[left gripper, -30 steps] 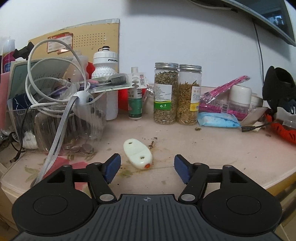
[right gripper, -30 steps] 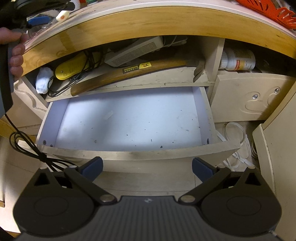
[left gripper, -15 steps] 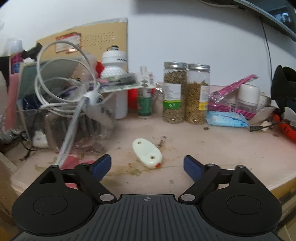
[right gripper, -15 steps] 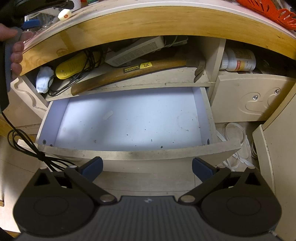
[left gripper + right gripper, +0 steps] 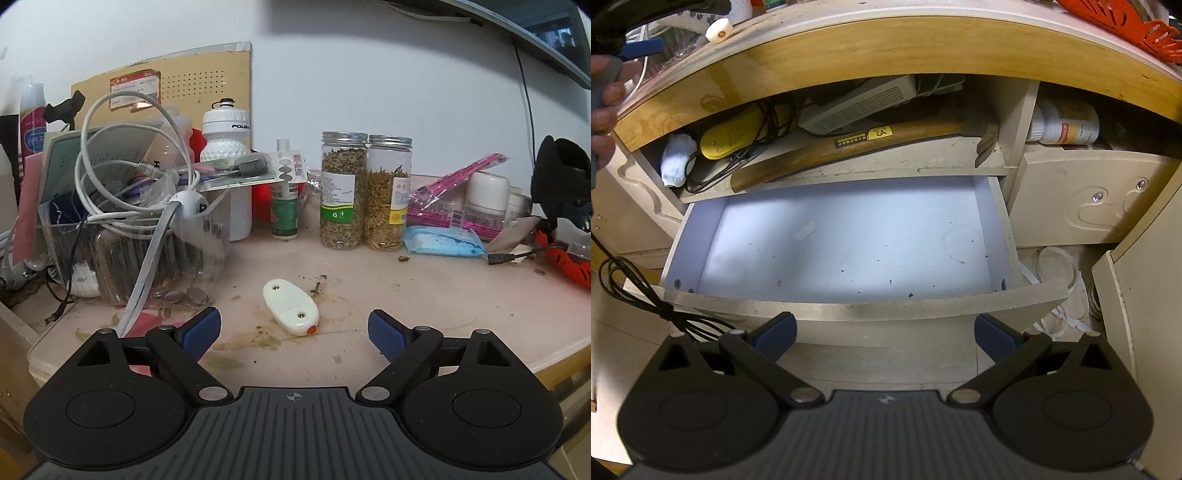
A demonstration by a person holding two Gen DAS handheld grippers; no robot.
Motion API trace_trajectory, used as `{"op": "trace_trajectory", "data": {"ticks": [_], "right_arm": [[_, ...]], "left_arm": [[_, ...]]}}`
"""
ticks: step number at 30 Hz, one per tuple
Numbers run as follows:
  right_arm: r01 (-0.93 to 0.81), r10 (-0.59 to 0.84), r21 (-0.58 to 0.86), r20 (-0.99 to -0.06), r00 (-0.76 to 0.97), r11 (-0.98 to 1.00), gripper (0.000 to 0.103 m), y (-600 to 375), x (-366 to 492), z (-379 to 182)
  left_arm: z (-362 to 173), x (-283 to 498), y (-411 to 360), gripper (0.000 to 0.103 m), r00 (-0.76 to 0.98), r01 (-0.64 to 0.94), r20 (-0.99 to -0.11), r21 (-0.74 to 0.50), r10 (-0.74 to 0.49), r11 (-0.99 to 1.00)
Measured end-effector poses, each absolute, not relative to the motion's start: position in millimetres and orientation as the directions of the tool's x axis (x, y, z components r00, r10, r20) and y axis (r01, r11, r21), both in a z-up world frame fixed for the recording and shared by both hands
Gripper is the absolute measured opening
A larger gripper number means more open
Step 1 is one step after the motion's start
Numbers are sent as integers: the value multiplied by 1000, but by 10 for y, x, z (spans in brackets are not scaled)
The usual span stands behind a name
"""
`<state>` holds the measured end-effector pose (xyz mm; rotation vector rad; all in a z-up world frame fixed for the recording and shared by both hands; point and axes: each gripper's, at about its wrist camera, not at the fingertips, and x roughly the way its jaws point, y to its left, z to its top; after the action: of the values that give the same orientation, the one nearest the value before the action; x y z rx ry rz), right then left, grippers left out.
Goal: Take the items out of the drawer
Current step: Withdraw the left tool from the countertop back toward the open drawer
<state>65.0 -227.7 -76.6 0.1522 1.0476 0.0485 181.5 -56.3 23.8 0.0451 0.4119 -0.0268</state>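
Observation:
A white oval item point(image 5: 290, 306) with an orange tip lies on the pink desk top point(image 5: 443, 295). My left gripper point(image 5: 294, 326) stands open just short of it, its blue pads spread wide on either side and touching nothing. In the right wrist view the same item point(image 5: 718, 31) sits near the desk's front edge, beside a person's hand point(image 5: 605, 96) on the left gripper. My right gripper point(image 5: 884, 328) is open above the front of the pulled-out drawer point(image 5: 849, 306). The drawer's white floor shows only specks.
Two jars point(image 5: 343, 192), a white bottle point(image 5: 225, 147) and a clear bin of cables point(image 5: 129, 236) crowd the back of the desk. Above the drawer, a shelf holds a hammer point(image 5: 849, 147), a yellow case point(image 5: 735, 136) and a white box point(image 5: 857, 103). A black cable point(image 5: 635, 291) hangs at left.
The left gripper's jaws have spread wider around the white item, which stays lying on the desk. The right gripper and the drawer have not moved.

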Motion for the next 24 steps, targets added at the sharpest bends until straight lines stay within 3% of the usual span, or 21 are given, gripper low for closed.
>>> {"op": "trace_trajectory", "data": {"ticks": [24], "right_arm": [[31,71,107,-822,565,994,103,-2314,539,-653]], "left_arm": [[604,613,-333,88,912,63,-405,-33,-72,997]]}}
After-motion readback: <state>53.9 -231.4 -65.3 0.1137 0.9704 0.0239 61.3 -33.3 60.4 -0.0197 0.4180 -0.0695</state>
